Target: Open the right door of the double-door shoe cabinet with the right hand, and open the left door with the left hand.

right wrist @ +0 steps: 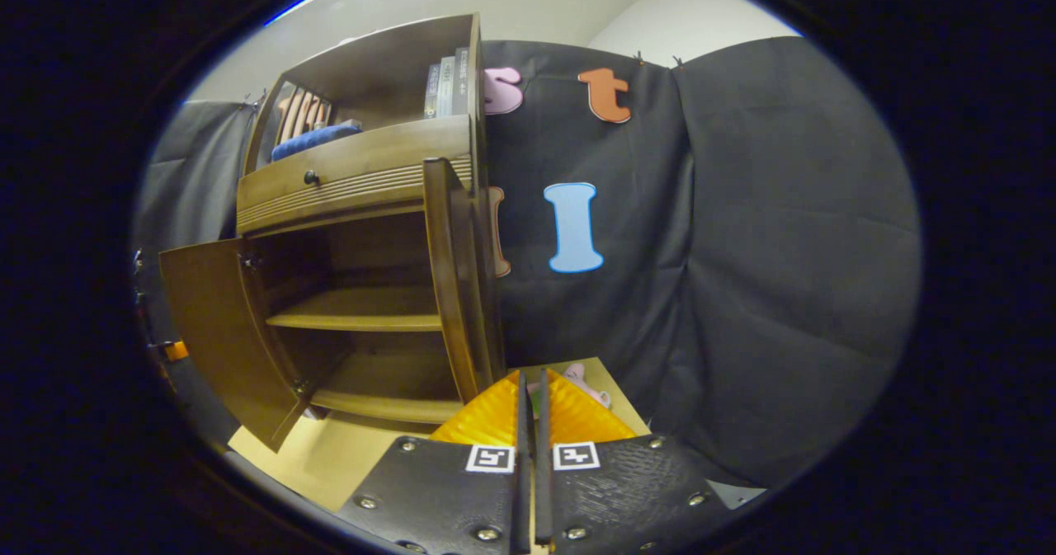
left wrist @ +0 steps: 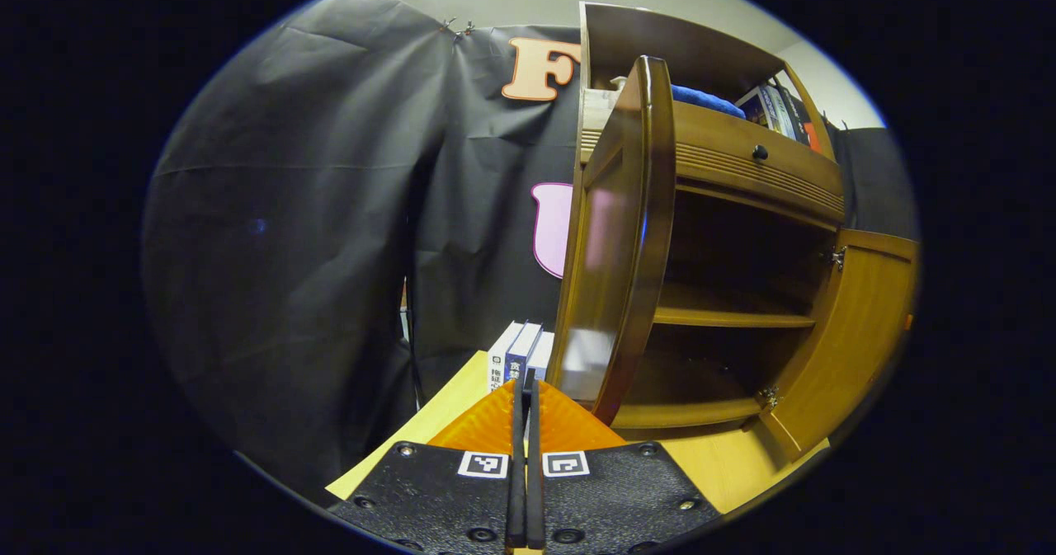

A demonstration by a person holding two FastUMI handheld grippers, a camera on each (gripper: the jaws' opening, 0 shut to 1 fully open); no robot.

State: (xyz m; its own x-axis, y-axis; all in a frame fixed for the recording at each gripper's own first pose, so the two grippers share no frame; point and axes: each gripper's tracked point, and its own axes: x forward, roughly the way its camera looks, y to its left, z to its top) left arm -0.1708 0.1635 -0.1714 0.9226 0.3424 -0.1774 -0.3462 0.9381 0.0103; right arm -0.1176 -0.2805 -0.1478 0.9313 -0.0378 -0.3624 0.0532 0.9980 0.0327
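Observation:
The wooden shoe cabinet (left wrist: 742, 176) stands with both doors swung out. In the left gripper view its left door (left wrist: 615, 242) is close ahead, seen almost edge-on, and the right door (left wrist: 858, 332) hangs open farther off. My left gripper (left wrist: 525, 386) is shut on nothing, just short of the left door's lower edge. In the right gripper view the right door (right wrist: 454, 283) stands edge-on just ahead and the left door (right wrist: 219, 332) is open beyond it. My right gripper (right wrist: 534, 373) is shut and empty, a little apart from the right door's bottom.
Inside the cabinet are two bare shelves (right wrist: 355, 320). A drawer with a dark knob (left wrist: 760, 152) sits above them, with a blue cloth (left wrist: 705, 100) and books on top. Several books (left wrist: 516, 353) stand left of the cabinet, and a pink item (right wrist: 577, 378) lies to its right on the light table (right wrist: 330, 456).

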